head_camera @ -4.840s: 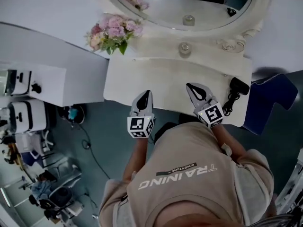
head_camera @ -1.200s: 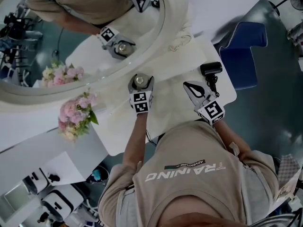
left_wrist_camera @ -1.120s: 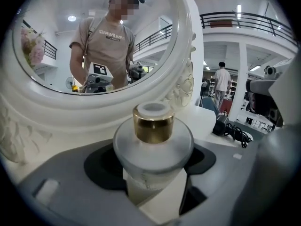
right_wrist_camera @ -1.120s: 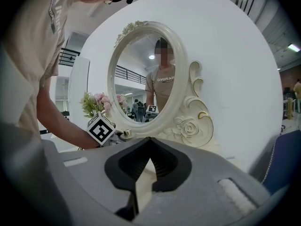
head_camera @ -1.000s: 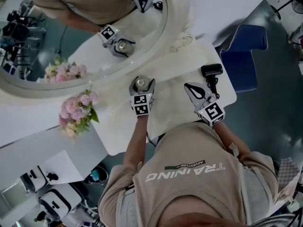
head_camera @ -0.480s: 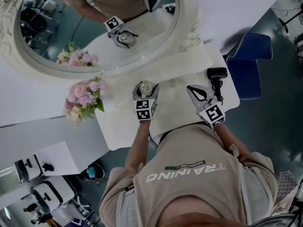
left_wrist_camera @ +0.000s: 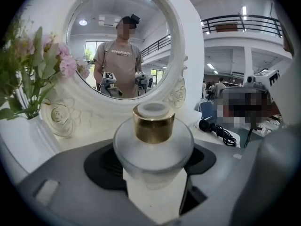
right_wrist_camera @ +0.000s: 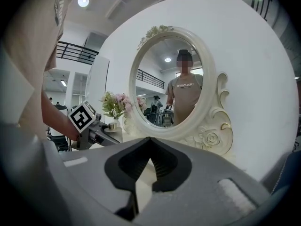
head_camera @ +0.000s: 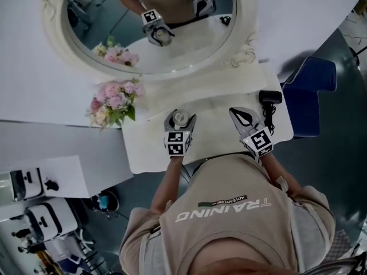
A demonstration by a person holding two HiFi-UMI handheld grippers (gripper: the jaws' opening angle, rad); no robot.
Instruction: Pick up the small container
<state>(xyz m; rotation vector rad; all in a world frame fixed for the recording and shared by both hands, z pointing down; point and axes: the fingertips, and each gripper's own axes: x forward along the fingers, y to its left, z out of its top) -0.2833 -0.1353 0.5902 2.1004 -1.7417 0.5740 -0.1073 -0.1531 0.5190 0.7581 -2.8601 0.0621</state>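
Left claw (head_camera: 179,117) pinching small container (left_wrist_camera: 153,140) between jaws; right claw (right_wrist_camera: 149,139) pressed together, well apart.

The left gripper (head_camera: 180,119) reaches forward at the end of a bare left forearm (head_camera: 164,187), its jaws clamped on the small container (left_wrist_camera: 153,142). The right gripper (head_camera: 237,112) is held beside it, well apart, pointing forward and slightly inward, jaws meeting at the tips, empty
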